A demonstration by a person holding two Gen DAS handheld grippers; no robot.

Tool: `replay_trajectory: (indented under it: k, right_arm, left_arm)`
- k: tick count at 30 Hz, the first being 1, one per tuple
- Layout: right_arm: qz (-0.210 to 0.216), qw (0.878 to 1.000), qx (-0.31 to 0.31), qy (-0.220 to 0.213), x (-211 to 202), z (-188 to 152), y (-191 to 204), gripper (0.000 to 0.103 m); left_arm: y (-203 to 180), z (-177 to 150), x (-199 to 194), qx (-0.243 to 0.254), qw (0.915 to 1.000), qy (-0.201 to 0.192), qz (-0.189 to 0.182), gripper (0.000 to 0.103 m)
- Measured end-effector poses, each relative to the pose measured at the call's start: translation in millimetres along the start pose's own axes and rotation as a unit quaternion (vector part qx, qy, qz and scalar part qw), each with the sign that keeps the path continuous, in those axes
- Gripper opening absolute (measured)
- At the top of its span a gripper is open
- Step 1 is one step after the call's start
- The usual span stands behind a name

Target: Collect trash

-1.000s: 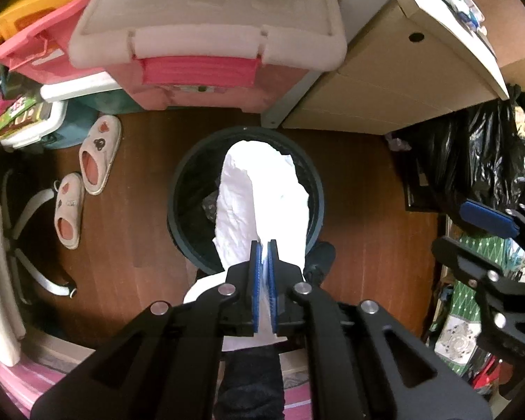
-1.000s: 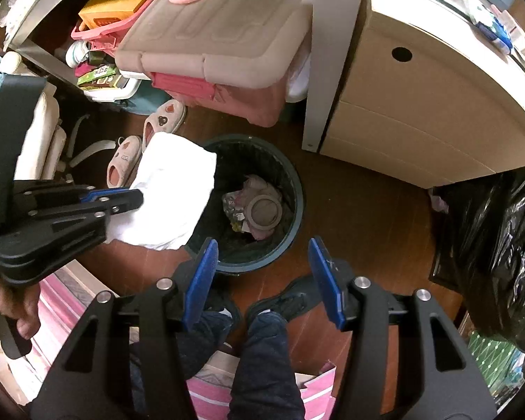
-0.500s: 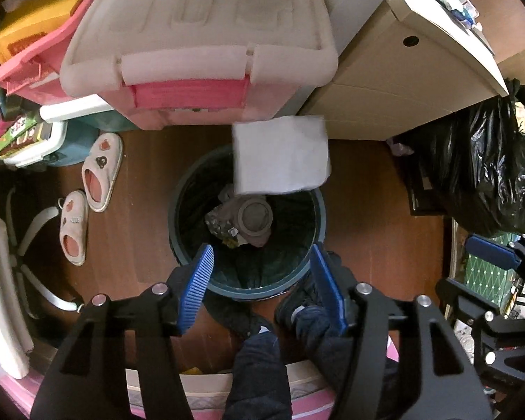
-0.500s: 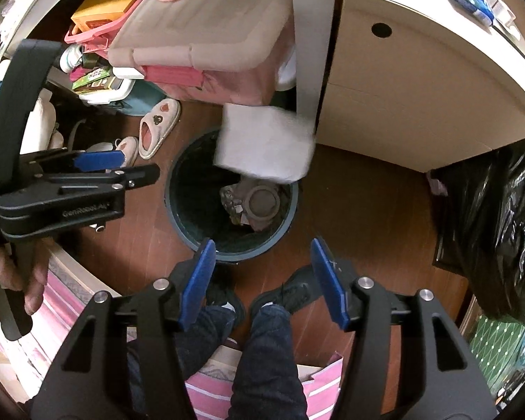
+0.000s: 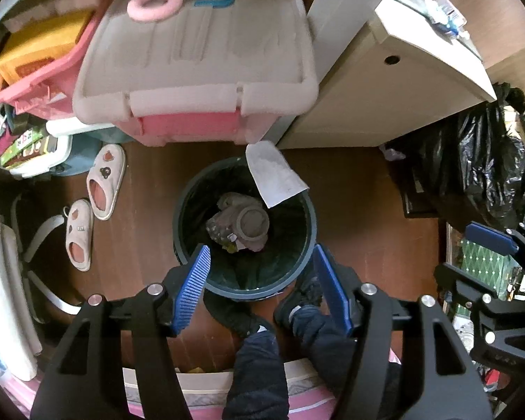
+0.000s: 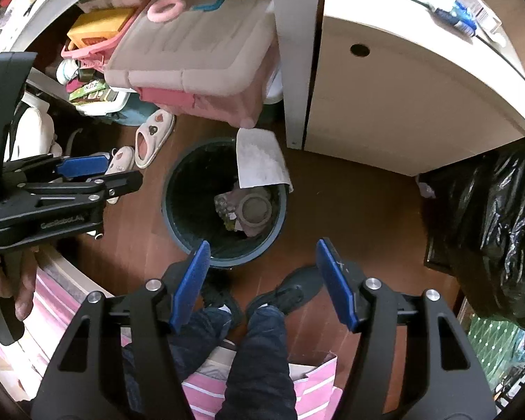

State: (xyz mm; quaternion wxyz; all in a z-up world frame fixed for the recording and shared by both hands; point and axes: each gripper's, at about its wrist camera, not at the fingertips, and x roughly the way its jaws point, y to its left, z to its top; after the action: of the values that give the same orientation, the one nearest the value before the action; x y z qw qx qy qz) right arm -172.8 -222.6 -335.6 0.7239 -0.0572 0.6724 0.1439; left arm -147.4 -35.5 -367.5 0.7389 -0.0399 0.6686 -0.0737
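A round dark bin (image 5: 182, 231) (image 6: 168, 210) stands on the wooden floor with crumpled trash (image 5: 241, 222) (image 6: 248, 210) inside. A white paper sheet (image 5: 274, 175) (image 6: 259, 162) lies over the bin's far rim, partly inside. My left gripper (image 5: 260, 285) is open and empty, high above the bin's near edge. My right gripper (image 6: 264, 280) is open and empty, above the floor just in front of the bin. The left gripper also shows in the right wrist view (image 6: 87, 175) at the left.
A pink storage box (image 5: 192, 70) and a white cabinet (image 5: 385, 98) stand behind the bin. Two slippers (image 5: 94, 203) lie to its left. Black rubbish bags (image 5: 490, 161) fill the right. The person's feet (image 6: 273, 301) stand in front of the bin.
My left gripper opened and let go of the white paper. The paper fell and now rests on the bin's far rim. Both grippers rose a little.
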Motion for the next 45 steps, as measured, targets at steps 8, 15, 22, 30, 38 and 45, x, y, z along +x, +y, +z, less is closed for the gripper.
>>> replay_trajectory:
  k: [8, 15, 22, 30, 38, 45]
  right_arm:
    - [-0.013, 1.000, 0.015, -0.021, -50.6, 8.5, -2.6, 0.065]
    - [-0.019, 0.999, 0.017, -0.045, -102.8, 14.9, 14.4, 0.072]
    - [-0.019, 0.998, 0.024, -0.052, -117.6, 10.3, 31.0, 0.075]
    - [-0.015, 0.999, 0.016, -0.030, -85.6, 6.9, 34.6, 0.075]
    - [-0.018, 0.999, 0.024, -0.026, -75.1, 10.0, 13.2, 0.075]
    - [-0.015, 0.999, 0.025, -0.024, -63.2, 13.3, -5.0, 0.075]
  left_arm:
    - [-12.7, 11.9, -54.5, 0.007, 0.9996, -0.023, -0.013, 0.060]
    - [-21.5, 14.4, -108.8, 0.021, 0.9991, -0.037, -0.009, 0.069]
    - [-20.2, 0.3, -134.2, 0.021, 0.9985, -0.047, -0.020, 0.076]
    - [-6.8, -12.1, -103.3, 0.000, 0.9995, -0.022, -0.022, 0.076]
    - [-4.7, -16.4, -76.6, -0.008, 0.9998, -0.007, -0.017, 0.076]
    - [-12.9, -11.6, -58.7, -0.018, 0.9997, -0.003, -0.017, 0.076]
